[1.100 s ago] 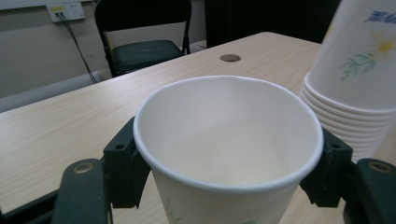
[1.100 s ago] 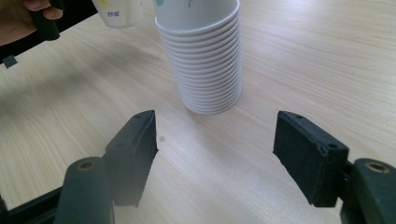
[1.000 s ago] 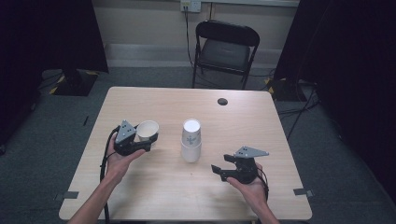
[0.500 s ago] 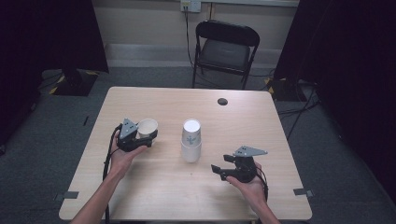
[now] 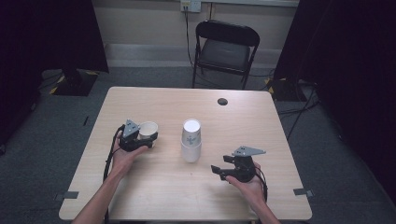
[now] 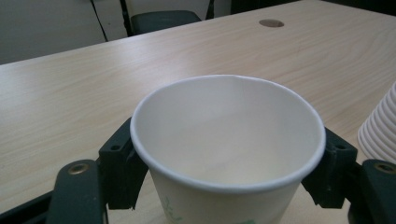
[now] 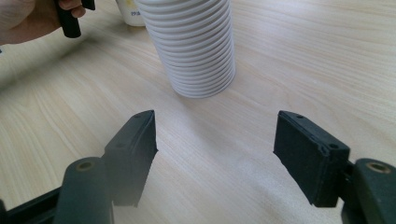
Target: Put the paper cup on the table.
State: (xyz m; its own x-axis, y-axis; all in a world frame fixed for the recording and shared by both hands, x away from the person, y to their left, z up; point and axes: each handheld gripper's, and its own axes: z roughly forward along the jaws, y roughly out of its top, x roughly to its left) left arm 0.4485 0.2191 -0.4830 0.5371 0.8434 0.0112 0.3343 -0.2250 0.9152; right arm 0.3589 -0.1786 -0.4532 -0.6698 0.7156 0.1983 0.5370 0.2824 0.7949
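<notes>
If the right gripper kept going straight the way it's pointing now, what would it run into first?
Most likely the stack of paper cups. The right gripper has its jaws open with nothing between them, bare table ahead, and the stack stands a little left of its centre line. Depth is hard to judge, so it might only clip the side.

Down in the left gripper view, the paper cup (image 6: 228, 154) runs off the bottom edge, so its base is cut away, and whether the black pads actually press its wall can't be told. At three o'clock the stack of cups (image 6: 380, 130) is sliced by the right edge. Over in the right gripper view, the same stack (image 7: 194, 44) loses its top past twelve o'clock, and at eleven o'clock the left hand (image 7: 28, 18) is cropped and soft. From the high view, the green print on the stack (image 5: 191, 139) is too small to read.
</notes>
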